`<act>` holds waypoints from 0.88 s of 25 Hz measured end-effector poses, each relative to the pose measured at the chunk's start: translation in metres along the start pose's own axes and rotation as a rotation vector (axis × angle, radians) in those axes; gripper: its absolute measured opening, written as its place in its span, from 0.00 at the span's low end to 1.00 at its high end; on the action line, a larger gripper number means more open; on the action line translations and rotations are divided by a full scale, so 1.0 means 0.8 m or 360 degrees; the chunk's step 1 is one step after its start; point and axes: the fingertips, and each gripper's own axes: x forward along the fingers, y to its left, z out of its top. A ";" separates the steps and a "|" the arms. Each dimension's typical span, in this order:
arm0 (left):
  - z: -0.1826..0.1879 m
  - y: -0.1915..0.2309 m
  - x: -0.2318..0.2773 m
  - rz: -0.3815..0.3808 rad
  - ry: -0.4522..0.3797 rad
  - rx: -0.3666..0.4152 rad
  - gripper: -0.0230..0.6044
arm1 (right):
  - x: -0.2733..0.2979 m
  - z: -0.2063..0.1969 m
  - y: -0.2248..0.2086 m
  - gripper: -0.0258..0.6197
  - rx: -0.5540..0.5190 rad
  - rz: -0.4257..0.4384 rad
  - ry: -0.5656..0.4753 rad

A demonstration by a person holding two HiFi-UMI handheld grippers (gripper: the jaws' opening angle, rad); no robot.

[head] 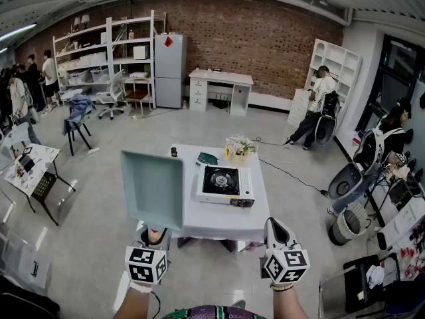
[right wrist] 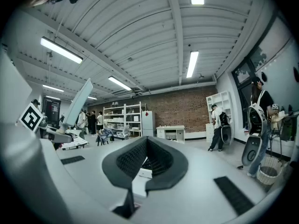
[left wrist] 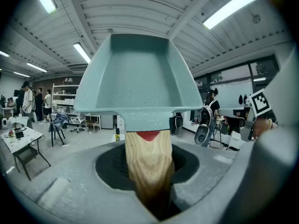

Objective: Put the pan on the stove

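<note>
Gripping pan point(head: 153, 190) by its handle point(left wrist: 148, 164) in left gripper point(head: 153, 236) jaws. Long axis straight ahead of jaws, far rim tipped up, hollow facing back. Stove point(head: 224, 183) on worktop point(head: 219, 222) beyond, rightward. Right gripper point(head: 277, 234) jaws closed, empty.

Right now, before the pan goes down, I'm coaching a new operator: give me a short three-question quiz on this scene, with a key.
1. True or false: the pan already sits on the stove.
2. Which part of the pan does the left gripper clamp? A) rim B) wooden handle C) base
3. Fill in: on the table, just behind the stove, stands a bunch of ____.
Key: 1 false, the pan is held up in the air; 2 B; 3 flowers.
</note>
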 end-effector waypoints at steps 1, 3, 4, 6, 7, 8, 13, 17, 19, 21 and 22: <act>-0.001 0.000 -0.001 0.0003 0.0003 0.0003 0.25 | -0.001 -0.001 0.001 0.04 -0.0001 0.0003 0.0003; -0.002 0.000 -0.003 0.0005 0.0007 0.0006 0.25 | -0.002 -0.002 0.003 0.04 -0.0003 0.0011 0.0014; -0.001 -0.001 -0.003 0.0004 0.0007 0.0005 0.25 | -0.001 -0.004 0.004 0.04 -0.0004 0.0018 0.0023; -0.001 -0.002 -0.002 -0.0002 0.0003 0.0001 0.25 | 0.000 -0.007 0.006 0.04 -0.0007 0.0029 0.0038; -0.001 -0.004 -0.001 -0.0005 0.0000 0.0001 0.25 | 0.001 -0.008 0.006 0.04 -0.0008 0.0033 0.0041; -0.002 -0.005 -0.001 -0.0007 -0.0001 0.0004 0.25 | 0.001 -0.009 0.007 0.04 -0.0009 0.0036 0.0041; -0.001 -0.004 -0.010 -0.0007 -0.0006 0.0009 0.25 | -0.002 -0.006 0.016 0.04 -0.0014 0.0043 0.0024; -0.006 -0.006 -0.014 -0.0009 -0.0006 0.0005 0.25 | -0.007 -0.012 0.021 0.04 0.0001 0.0052 0.0019; -0.009 -0.005 -0.016 -0.0014 0.0002 0.0012 0.25 | -0.009 -0.014 0.024 0.04 0.0014 0.0052 0.0018; -0.011 -0.004 -0.018 -0.0022 0.0003 0.0015 0.25 | -0.009 -0.015 0.029 0.04 0.0014 0.0054 0.0020; -0.011 -0.004 -0.019 -0.0027 0.0002 0.0014 0.25 | -0.009 -0.016 0.031 0.04 0.0015 0.0055 0.0020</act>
